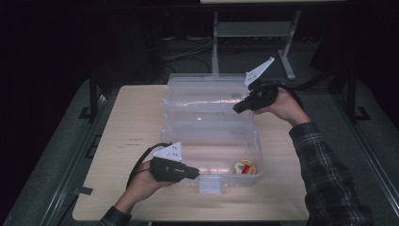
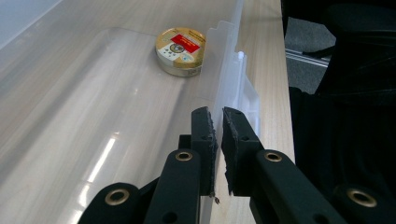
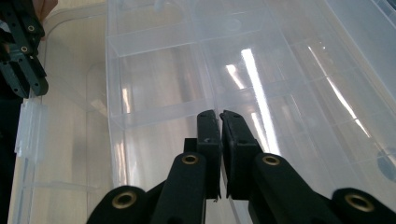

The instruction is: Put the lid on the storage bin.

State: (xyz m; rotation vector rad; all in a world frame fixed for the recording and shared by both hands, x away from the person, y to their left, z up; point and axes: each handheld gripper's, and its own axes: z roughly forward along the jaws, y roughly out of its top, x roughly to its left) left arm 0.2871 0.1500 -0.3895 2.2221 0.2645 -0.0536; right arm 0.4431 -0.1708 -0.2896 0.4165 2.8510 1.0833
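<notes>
A clear plastic box (image 1: 175,155) stands open on the wooden table. In its front right corner lies a round gold tin with a red label (image 1: 245,167) (image 2: 181,50). My left gripper (image 1: 196,174) (image 2: 218,123) is shut on the box's thin front wall (image 2: 229,70), just left of the latch (image 1: 210,184). A clear compartment tray (image 1: 207,103) (image 3: 159,74) sits tilted over the box's back half. My right gripper (image 1: 236,108) (image 3: 219,123) is shut on that tray's right rim. The left gripper (image 3: 32,88) also appears at the upper left of the right gripper view.
The table (image 1: 131,122) has bare wood to the left and right of the box. A plaid sleeve (image 1: 324,174) reaches in along the right side. Behind the table stands a metal desk frame (image 1: 287,61) with cables on the dark floor.
</notes>
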